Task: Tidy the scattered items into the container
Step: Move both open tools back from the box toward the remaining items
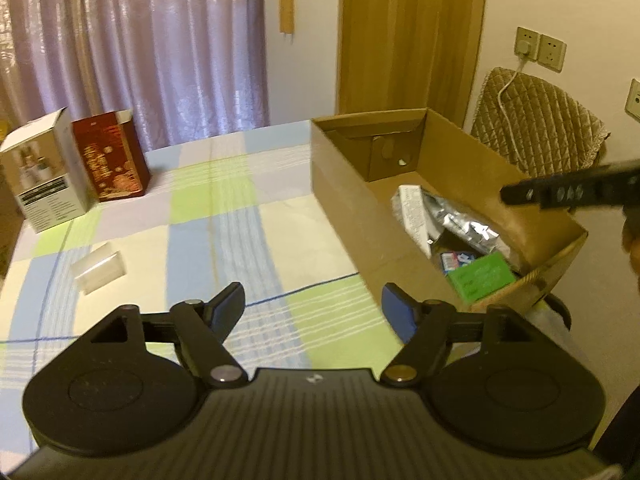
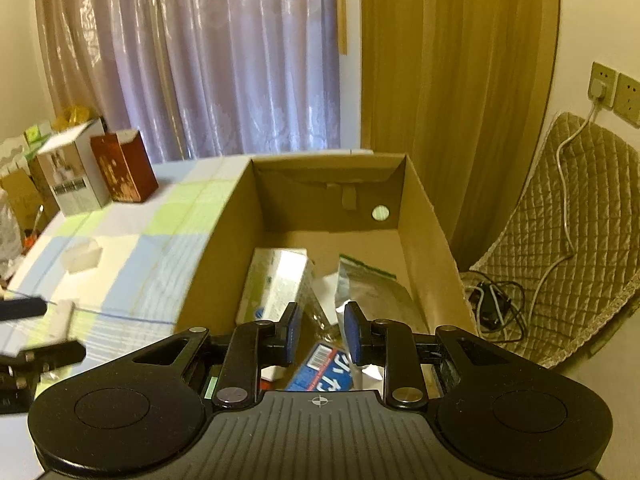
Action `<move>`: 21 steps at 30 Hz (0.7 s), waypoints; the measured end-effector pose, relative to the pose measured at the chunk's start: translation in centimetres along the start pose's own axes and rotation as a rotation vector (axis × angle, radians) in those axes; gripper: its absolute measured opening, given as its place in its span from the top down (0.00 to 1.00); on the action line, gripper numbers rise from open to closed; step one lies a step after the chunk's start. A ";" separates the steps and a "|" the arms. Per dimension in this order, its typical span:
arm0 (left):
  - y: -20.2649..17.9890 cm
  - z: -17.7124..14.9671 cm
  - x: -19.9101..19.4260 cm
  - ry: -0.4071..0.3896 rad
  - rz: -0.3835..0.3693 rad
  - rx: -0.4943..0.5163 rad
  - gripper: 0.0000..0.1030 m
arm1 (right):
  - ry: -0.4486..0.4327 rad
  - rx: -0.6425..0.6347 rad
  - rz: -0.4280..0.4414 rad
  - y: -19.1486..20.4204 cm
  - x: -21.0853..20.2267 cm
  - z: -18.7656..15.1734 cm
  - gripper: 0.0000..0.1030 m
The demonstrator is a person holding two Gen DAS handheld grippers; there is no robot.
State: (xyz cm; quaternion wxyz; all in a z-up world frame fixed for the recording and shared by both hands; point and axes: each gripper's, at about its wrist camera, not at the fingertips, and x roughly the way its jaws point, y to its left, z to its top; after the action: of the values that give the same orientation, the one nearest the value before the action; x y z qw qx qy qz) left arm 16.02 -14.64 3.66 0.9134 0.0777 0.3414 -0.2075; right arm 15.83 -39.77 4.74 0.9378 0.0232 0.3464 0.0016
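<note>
An open cardboard box [image 1: 344, 192] [image 2: 224, 248] stands on the right of the checked tablecloth [image 1: 240, 220]. Inside lie a white carton [image 1: 412, 208] [image 2: 276, 284], a silver foil bag [image 1: 460, 220] [image 2: 368, 288], a blue pack [image 1: 456, 260] [image 2: 324, 368] and a green box [image 1: 480, 280]. A small clear plastic box [image 1: 100, 270] [image 2: 82, 258] lies on the cloth at the left. My left gripper [image 1: 314, 308] is open and empty above the cloth, next to the cardboard box's near corner. My right gripper [image 2: 322, 332] hovers over the box's near end, open with a narrow gap and nothing in it.
A white product carton [image 1: 44, 176] [image 2: 68, 172] and a red carton [image 1: 112, 156] [image 2: 124, 168] stand upright at the table's far left. A quilted chair [image 1: 536, 124] [image 2: 560, 220] with a cable is right of the box. Curtains hang behind. Something white and blurred [image 2: 64, 316] lies by the left gripper.
</note>
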 end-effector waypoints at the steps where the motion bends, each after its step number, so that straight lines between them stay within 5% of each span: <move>1: 0.4 -0.4 -0.5 0.002 0.009 -0.002 0.28 | -0.008 -0.002 -0.002 0.3 -0.3 0.0 0.71; 4: 1.5 -1.7 -2.0 0.008 0.038 -0.009 0.26 | -0.020 0.005 -0.002 1.1 -1.2 0.4 0.71; 7: 2.8 -3.1 -3.5 0.010 0.068 -0.024 0.23 | -0.075 0.025 -0.004 2.2 -2.5 0.4 0.08; 21: 10.5 -8.7 -9.8 0.020 0.231 -0.131 0.02 | -0.124 -0.043 0.115 11.1 -7.0 1.5 0.08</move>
State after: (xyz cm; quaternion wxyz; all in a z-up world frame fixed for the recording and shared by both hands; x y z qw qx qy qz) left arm 8.75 0.48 3.49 0.9310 0.0586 0.3519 -0.0774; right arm 11.63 -28.87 10.89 0.9560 0.0229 0.2859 0.0614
